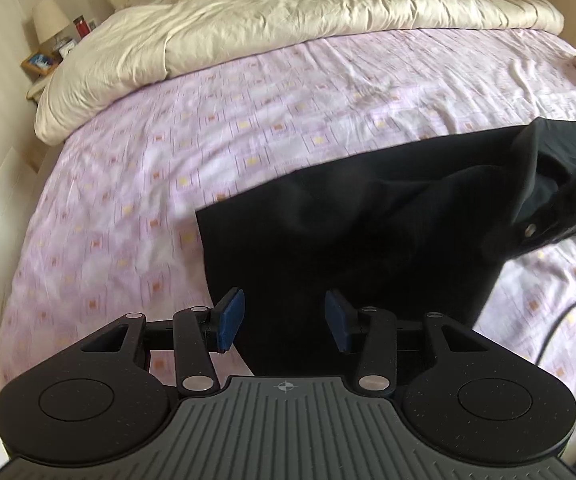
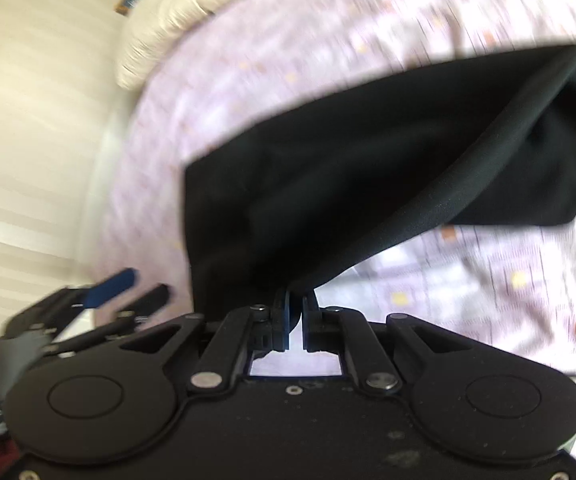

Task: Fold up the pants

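On the pink patterned sheet (image 1: 247, 128), below a cream duvet (image 1: 288, 12), the right gripper (image 2: 295, 312) pinches black pants (image 1: 368, 216), probably their edge; the left gripper (image 1: 283, 320) stands half-open over them.

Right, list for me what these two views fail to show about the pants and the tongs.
- Pants: the far end runs off the right edge in both views, so their full shape is unknown.
- Left tongs: open over the cloth; their body hides the fabric's near edge.
- Right tongs: shut on the pants; which part they pinch is hidden.
- Bedspread: pattern smeared by blur in the right wrist view.
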Motion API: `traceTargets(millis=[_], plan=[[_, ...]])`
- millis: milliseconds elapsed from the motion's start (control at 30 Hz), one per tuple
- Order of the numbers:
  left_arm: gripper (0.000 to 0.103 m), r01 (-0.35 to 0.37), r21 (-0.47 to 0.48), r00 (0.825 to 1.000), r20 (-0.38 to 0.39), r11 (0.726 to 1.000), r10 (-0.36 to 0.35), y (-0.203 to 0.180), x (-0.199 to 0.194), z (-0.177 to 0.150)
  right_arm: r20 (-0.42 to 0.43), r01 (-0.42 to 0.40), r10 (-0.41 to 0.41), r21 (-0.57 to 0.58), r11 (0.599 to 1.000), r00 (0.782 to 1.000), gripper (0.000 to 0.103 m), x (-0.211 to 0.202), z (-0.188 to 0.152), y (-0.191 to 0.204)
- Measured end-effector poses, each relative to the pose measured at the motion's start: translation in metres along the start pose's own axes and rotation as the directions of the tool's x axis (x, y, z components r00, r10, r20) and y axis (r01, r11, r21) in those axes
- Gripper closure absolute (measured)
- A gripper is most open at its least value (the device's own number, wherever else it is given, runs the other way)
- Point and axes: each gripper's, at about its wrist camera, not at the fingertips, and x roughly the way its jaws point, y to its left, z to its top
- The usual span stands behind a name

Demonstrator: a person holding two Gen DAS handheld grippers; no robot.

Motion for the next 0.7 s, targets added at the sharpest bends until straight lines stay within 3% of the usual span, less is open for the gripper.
traceTargets(millis=[133,367,500,700], plan=[[0.059,-0.053,-0.002,0.998,0.046,0.999,0.053,0.013,0.002,0.016,0.043,-0.022,0.022,0.003,1.000,0.999,0.095,-0.002,0.031,0.013],[0.059,-0.114,-0.154,0.988,0.086,0.981,0.128,0.050,-0.013,0.031,0.057,-0.014,0.013,0.014,1.000,0.998,0.095,0.024,0.085,0.023],[0.059,-0.135,-0.169,0.984,0.095,0.976,0.153,0.057,-0.017,0.034,0.060,0.018,-0.020,0.029,0.999,0.998,0.095,0.039,0.112,0.021],[0.059,-0.077,-0.088,0.994,0.070,0.993,0.083,0.039,-0.001,0.038,0.041,0.066,-0.068,0.045,0.997,0.997,0.095,0.081,0.141,0.018]])
